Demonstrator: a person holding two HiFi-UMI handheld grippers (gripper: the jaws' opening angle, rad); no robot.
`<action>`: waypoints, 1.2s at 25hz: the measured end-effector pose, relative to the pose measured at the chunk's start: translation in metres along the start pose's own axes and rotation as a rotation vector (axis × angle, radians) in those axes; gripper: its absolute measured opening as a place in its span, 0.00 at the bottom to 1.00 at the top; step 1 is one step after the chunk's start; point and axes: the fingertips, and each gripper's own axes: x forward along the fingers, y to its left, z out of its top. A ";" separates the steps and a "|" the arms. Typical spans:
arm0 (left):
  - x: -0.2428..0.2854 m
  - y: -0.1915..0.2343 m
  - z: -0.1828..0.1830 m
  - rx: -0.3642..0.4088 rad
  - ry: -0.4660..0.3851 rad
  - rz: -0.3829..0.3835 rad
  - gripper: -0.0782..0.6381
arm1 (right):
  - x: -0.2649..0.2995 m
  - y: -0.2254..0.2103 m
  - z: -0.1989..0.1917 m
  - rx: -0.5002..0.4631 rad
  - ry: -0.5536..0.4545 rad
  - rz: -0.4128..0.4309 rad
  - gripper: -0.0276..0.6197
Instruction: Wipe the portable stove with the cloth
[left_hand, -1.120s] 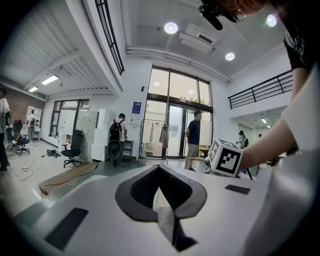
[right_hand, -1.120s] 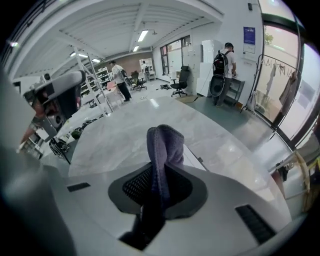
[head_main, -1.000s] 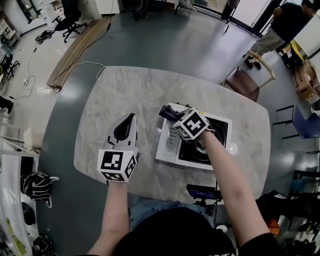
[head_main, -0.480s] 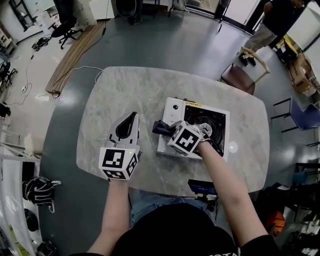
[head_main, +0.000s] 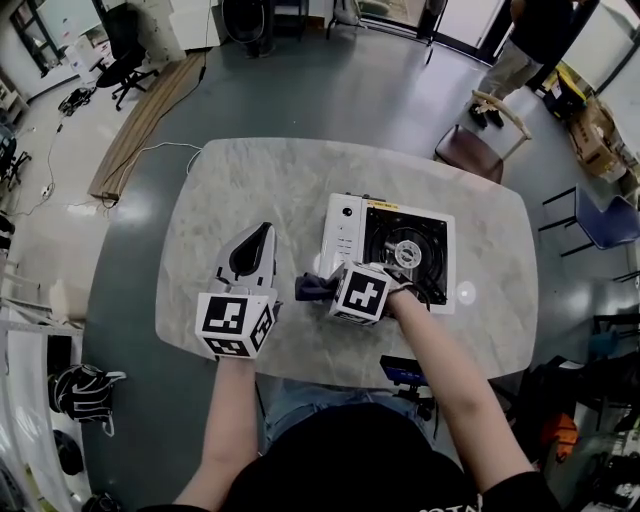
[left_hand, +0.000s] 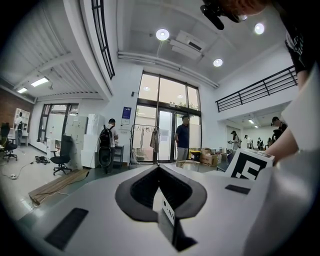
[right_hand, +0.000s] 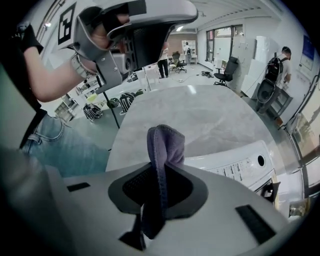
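Observation:
The portable stove (head_main: 345, 235) is white with a black burner well and sits right of the table's middle. My right gripper (head_main: 326, 289) hovers at the stove's near left corner, shut on a dark purple-grey cloth (head_main: 308, 289) that sticks out leftward over the table. In the right gripper view the cloth (right_hand: 163, 142) stands folded between the jaws, with the stove's knob panel (right_hand: 240, 167) just to the right. My left gripper (head_main: 262, 234) rests on the table left of the stove, jaws shut and holding nothing (left_hand: 159, 167).
The marble table (head_main: 230, 185) has rounded edges. A black device (head_main: 404, 375) sits at its near edge and a small white disc (head_main: 465, 295) lies right of the stove. A brown chair (head_main: 478, 150) stands beyond the far right corner; people stand further off.
My right gripper has dragged the cloth from the stove's far left corner along its left side to the near left corner. The left gripper has stayed put.

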 end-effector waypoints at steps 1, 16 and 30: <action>0.000 0.000 0.001 0.002 -0.001 -0.001 0.12 | 0.000 0.002 0.000 -0.003 -0.002 0.006 0.15; 0.003 0.011 0.002 0.009 0.005 0.032 0.12 | -0.100 -0.102 0.000 0.334 -0.358 -0.196 0.15; 0.024 0.025 -0.011 -0.004 0.055 0.063 0.12 | -0.084 -0.194 -0.049 0.521 -0.208 -0.309 0.15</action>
